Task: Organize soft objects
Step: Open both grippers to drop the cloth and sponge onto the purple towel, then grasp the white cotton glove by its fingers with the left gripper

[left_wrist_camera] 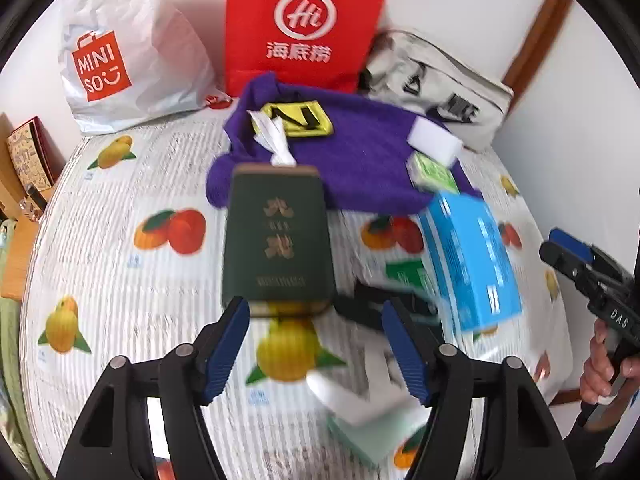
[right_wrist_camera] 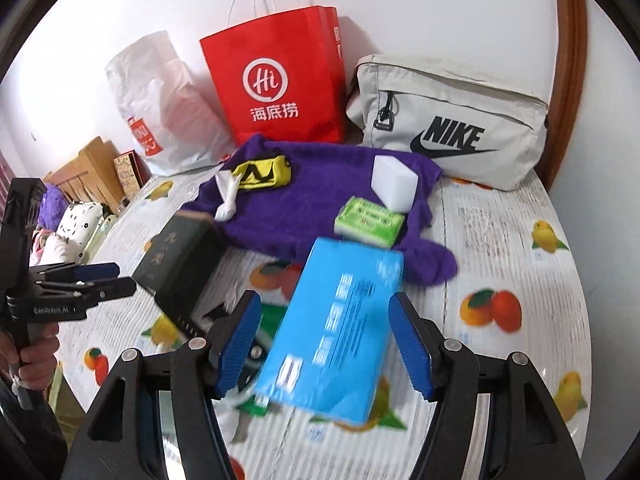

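On fruit-print tabletop (left_wrist_camera: 120, 280), clutter motion-blurred, near items cut by fingers.
Purple cloth (left_wrist_camera: 360, 152) spread at back, long axis left-right; left gripper (left_wrist_camera: 316, 348) and right gripper (right_wrist_camera: 324, 344) both agape, empty; blue box (right_wrist_camera: 340, 328) lettering unreadable.
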`<state>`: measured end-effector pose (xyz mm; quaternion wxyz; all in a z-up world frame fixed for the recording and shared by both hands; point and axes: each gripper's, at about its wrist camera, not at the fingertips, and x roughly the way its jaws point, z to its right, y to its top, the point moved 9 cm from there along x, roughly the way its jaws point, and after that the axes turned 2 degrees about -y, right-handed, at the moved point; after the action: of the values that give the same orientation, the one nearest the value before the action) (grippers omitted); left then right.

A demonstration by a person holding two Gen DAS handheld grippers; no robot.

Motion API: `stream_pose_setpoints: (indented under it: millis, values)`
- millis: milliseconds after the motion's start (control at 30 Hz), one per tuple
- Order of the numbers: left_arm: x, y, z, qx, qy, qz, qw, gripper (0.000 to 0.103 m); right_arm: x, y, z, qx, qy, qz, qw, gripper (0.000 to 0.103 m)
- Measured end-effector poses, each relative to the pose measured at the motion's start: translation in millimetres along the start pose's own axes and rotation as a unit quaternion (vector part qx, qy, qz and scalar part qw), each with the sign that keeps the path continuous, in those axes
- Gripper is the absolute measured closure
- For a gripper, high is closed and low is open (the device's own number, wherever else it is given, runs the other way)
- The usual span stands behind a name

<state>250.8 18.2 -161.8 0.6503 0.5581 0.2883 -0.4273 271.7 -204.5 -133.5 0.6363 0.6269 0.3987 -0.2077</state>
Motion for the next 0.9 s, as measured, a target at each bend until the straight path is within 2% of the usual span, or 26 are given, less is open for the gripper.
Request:
stream_pose_setpoints:
  millis: [167,333,400,600,767,900]
  values:
    - [-3,-28,13,0.010,-0.007,-0.009,0.9999,0.030,-16,-23,-4,0.000,-0.013,0.007,1.000,0.037]
    - [1,-47,28,0.034,-0.017,-0.013,0.9992,0.028,-27,-46,0,0.025,-0.015,0.010,1.000,0.037]
    - [5,-51,36,0.043,-0.029,-0.012,0.9986,0.023,-30,-56,2,0.037,-0.013,0.008,0.999,0.037]
    - [33,-73,67,0.082,-0.065,-0.027,0.9941,0.020,-36,-79,7,0.050,-0.016,0.002,0.999,0.037]
    - [57,-96,87,0.145,-0.042,-0.050,0.9873,0.019,-38,-93,13,0.062,-0.021,0.001,0.998,0.037]
    - [68,-108,90,0.185,-0.009,-0.042,0.9819,0.020,-37,-100,16,0.066,-0.027,-0.001,0.997,0.037]
